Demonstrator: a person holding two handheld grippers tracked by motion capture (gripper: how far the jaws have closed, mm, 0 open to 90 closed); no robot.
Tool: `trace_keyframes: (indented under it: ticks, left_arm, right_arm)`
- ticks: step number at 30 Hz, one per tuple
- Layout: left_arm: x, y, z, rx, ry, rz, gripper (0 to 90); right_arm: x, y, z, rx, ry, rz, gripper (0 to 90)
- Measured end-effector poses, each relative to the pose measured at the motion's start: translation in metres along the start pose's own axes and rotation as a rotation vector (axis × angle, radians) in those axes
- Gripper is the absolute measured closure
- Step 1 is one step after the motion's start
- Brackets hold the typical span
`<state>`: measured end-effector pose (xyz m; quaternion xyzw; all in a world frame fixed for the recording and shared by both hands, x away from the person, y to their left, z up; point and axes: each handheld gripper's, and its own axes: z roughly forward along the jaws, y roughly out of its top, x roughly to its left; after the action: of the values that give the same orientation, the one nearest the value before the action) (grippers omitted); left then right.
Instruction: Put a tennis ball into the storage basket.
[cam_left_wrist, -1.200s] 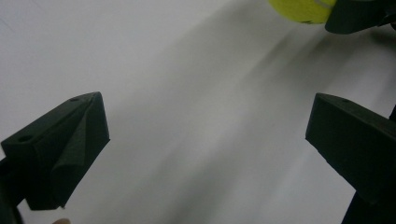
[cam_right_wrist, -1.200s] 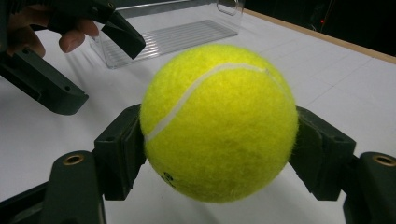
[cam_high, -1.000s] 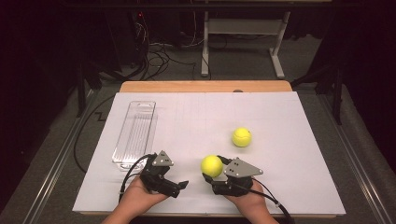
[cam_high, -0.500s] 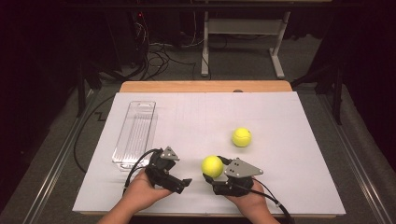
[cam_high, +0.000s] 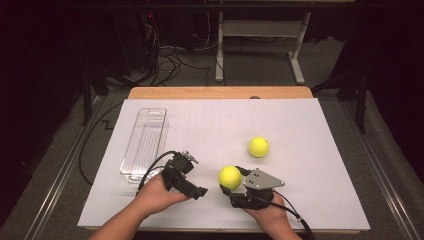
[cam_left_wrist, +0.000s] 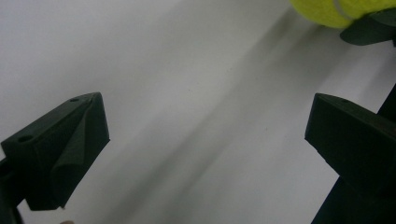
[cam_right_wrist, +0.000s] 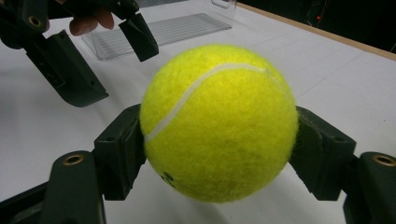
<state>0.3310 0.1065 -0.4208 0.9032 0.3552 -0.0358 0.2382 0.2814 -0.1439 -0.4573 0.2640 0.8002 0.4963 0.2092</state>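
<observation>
A yellow tennis ball (cam_high: 229, 177) (cam_right_wrist: 218, 122) is clamped between the jaws of my right gripper (cam_high: 235, 180) (cam_right_wrist: 218, 140), held just above the white table sheet near the front edge. My left gripper (cam_high: 199, 191) (cam_left_wrist: 205, 135) hovers to its left with jaws wide apart and nothing between them. Its tips face the held ball, whose edge (cam_left_wrist: 336, 11) shows at the top right of the left gripper view. A second tennis ball (cam_high: 259, 146) lies loose on the sheet, farther back and to the right. In the right gripper view the left gripper (cam_right_wrist: 100, 65) appears at the upper left.
A clear plastic tray (cam_high: 145, 142) (cam_right_wrist: 159, 32) lies lengthwise at the left of the white sheet (cam_high: 310, 130), just behind the left hand. The wooden table edge (cam_high: 220, 92) runs along the back. Cables trail from both grippers toward the front.
The left gripper has swung to the right toward the held ball and turned its open jaws to it. The right gripper and both balls have stayed put.
</observation>
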Motion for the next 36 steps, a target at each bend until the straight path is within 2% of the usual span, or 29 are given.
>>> trace_keyframes:
  ticks: [9,16,26,31,36]
  left_arm:
    - [0.004,0.008,-0.003,0.09,-0.03,-0.012,0.7]
    - [0.005,0.01,-0.004,0.123,-0.044,-0.016,0.7]
    - [0.004,0.013,-0.005,0.14,-0.041,-0.02,0.7]
    - [0.004,0.016,-0.01,0.12,-0.057,-0.033,0.7]
    - [0.003,0.02,-0.015,0.117,-0.057,-0.028,0.7]
  right_arm:
    - [0.002,-0.001,0.002,0.005,0.009,-0.006,27.6]
    - [0.003,-0.002,0.003,-0.006,0.023,-0.001,27.7]
    - [0.004,-0.005,0.002,-0.017,0.037,-0.001,27.7]
    - [0.005,-0.006,0.002,-0.023,0.042,-0.002,27.7]
    - [0.005,-0.007,0.002,-0.025,0.04,-0.007,27.7]
